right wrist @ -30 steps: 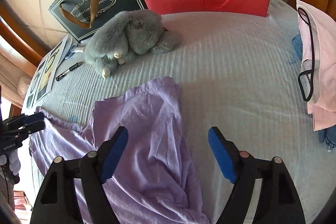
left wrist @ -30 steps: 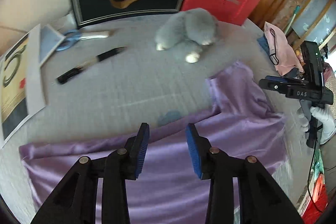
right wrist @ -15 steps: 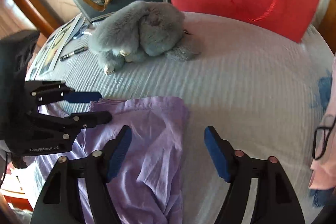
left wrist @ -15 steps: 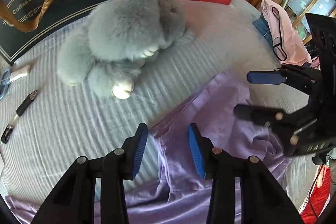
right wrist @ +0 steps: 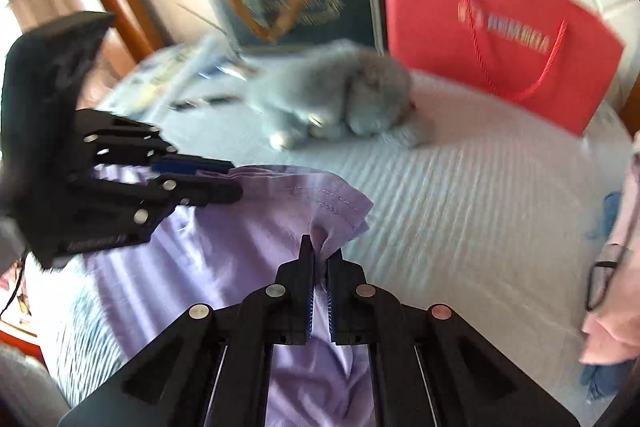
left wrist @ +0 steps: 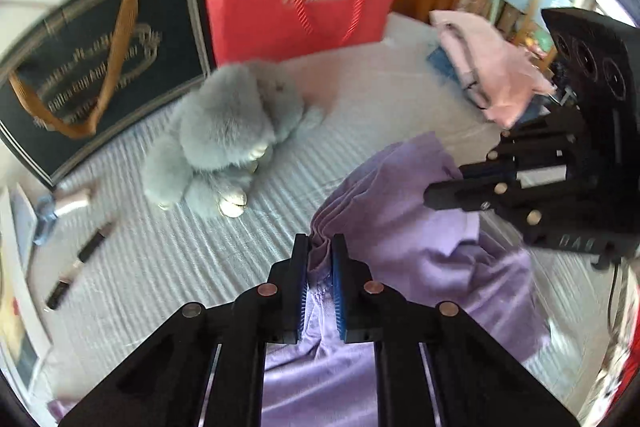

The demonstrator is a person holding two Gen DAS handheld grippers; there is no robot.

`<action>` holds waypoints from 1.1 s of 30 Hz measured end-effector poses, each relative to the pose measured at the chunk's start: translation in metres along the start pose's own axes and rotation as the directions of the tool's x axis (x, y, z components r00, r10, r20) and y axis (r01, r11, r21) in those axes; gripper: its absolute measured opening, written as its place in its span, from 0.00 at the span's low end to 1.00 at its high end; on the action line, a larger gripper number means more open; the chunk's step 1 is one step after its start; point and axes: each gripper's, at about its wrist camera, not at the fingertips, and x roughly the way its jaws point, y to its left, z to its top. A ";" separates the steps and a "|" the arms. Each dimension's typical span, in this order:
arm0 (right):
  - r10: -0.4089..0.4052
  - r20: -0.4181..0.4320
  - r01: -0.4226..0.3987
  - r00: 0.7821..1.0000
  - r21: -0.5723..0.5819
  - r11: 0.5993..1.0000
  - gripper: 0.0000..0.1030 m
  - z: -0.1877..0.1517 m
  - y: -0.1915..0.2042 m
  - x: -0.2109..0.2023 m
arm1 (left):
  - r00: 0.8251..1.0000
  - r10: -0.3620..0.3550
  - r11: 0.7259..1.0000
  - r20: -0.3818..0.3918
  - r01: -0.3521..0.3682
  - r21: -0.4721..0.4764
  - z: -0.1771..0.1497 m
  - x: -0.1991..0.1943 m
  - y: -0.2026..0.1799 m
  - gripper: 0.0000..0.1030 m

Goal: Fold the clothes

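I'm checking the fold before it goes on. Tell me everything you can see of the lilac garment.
The lilac garment is a thin, smooth, slightly shiny fabric with a stitched hem along its far edge. It lies crumpled and bunched in ridges on the pale striped bed cover. The left gripper and the right gripper have just closed and each pinches a fold of it near that edge. The grey plush rabbit lies apart from it.

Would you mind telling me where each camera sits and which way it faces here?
Left wrist: on the left gripper, looking down along its fingers at the purple garment it pinches; the right gripper enters at right.
Right wrist: on the right gripper, also pinching it; the left gripper enters at left.
Shared: garment, grey plush rabbit, red bag.
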 end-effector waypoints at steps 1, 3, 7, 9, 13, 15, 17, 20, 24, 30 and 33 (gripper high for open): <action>0.016 0.018 -0.015 1.000 -0.018 1.000 0.05 -0.008 0.007 -0.013 | 1.000 0.002 1.000 0.014 -0.003 0.028 -0.007 -0.010 -0.009 0.09; 0.024 0.023 -0.023 0.999 -0.049 0.999 0.05 -0.026 0.020 -0.029 | 0.999 0.006 0.997 0.040 -0.009 0.082 -0.020 -0.028 -0.027 0.09; 0.077 -0.086 -0.079 0.993 -0.019 0.997 0.11 -0.065 0.034 -0.037 | 1.000 -0.027 0.989 -0.010 0.028 0.147 -0.054 -0.047 -0.042 0.12; 0.055 -0.139 -0.053 0.989 0.019 0.998 0.23 -0.085 0.037 -0.037 | 0.996 -0.047 0.987 -0.073 0.058 0.150 -0.073 -0.040 -0.049 0.13; 0.020 -0.132 -0.001 0.991 0.138 0.990 0.29 -0.097 0.022 -0.048 | 0.984 -0.047 0.987 -0.174 0.073 0.145 -0.106 -0.032 -0.057 0.14; 0.004 -0.093 0.015 0.996 0.204 0.979 0.41 -0.093 0.017 -0.053 | 0.981 -0.059 0.992 -0.187 0.078 0.098 -0.109 -0.033 -0.054 0.17; 0.012 -0.059 0.004 0.998 0.263 0.965 0.42 -0.082 0.019 -0.054 | 0.980 -0.073 0.996 -0.185 0.083 0.044 -0.112 -0.039 -0.050 0.21; 0.037 -0.034 -0.025 0.999 0.311 0.950 0.42 -0.067 0.026 -0.052 | 0.984 -0.091 0.996 -0.151 0.090 -0.012 -0.115 -0.056 -0.041 0.23; 0.046 -0.066 -0.021 0.997 0.338 0.941 0.42 -0.056 0.035 -0.038 | 0.991 -0.069 0.992 -0.111 0.057 -0.110 -0.115 -0.075 -0.018 0.28; 0.052 -0.121 -0.004 0.991 0.370 0.929 0.50 -0.067 0.041 -0.028 | 0.984 -0.110 0.961 -0.139 0.069 -0.269 -0.109 -0.045 0.012 0.28; 0.002 -0.105 0.045 0.994 0.442 0.896 0.56 -0.076 0.024 -0.032 | 0.979 -0.118 0.960 -0.166 0.069 -0.271 -0.102 -0.025 0.007 0.28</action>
